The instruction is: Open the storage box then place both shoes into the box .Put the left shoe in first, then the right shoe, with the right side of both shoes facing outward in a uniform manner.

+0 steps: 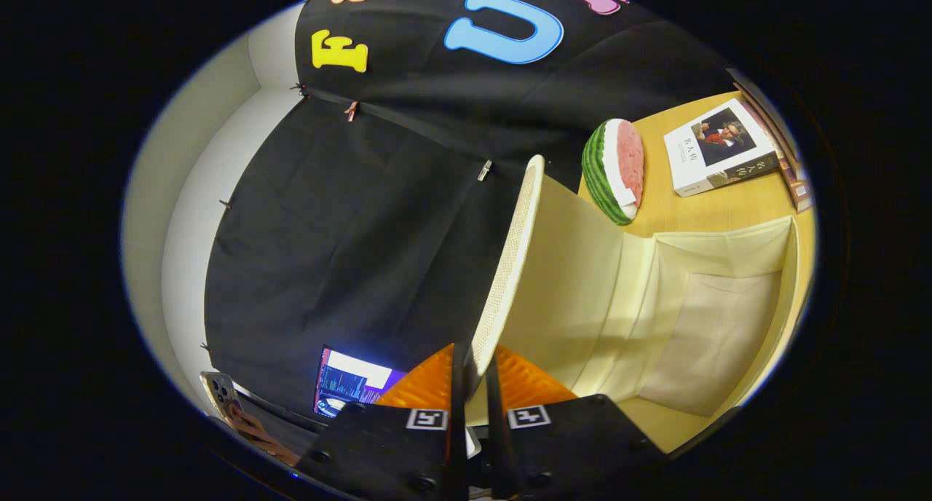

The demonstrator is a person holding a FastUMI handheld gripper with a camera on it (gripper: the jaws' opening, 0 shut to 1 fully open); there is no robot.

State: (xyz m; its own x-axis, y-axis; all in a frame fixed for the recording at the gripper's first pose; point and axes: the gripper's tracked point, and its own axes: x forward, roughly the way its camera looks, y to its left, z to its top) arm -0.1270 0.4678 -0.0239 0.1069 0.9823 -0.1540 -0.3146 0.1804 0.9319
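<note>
Cream fabric makes up the box (717, 319), which lies open on a wooden table (699, 213) with its pale inside showing and nothing in it that I can see. Its lid (510, 268) is swung up and stands on edge, a woven strip running along the rim. The gripper (475, 384) has the lid's near edge between its two fingers (457, 406); they sit close together with the rim pinched in the narrow gap, so the jaws look clenched on the lid. Beyond the box, further along the table, a watermelon-slice toy (615, 170) rests on its side, green rind toward the lid and red face toward a white book (717, 159) with a portrait on its cover. More books (790, 170) lie just past that one, at the table's far edge. Black cloth (349, 239) hangs as the wall behind the lid. Low down, beside the fingers, a lit screen (353, 381) glows, and near it a hand (251, 424) holds up a phone (218, 392).
</note>
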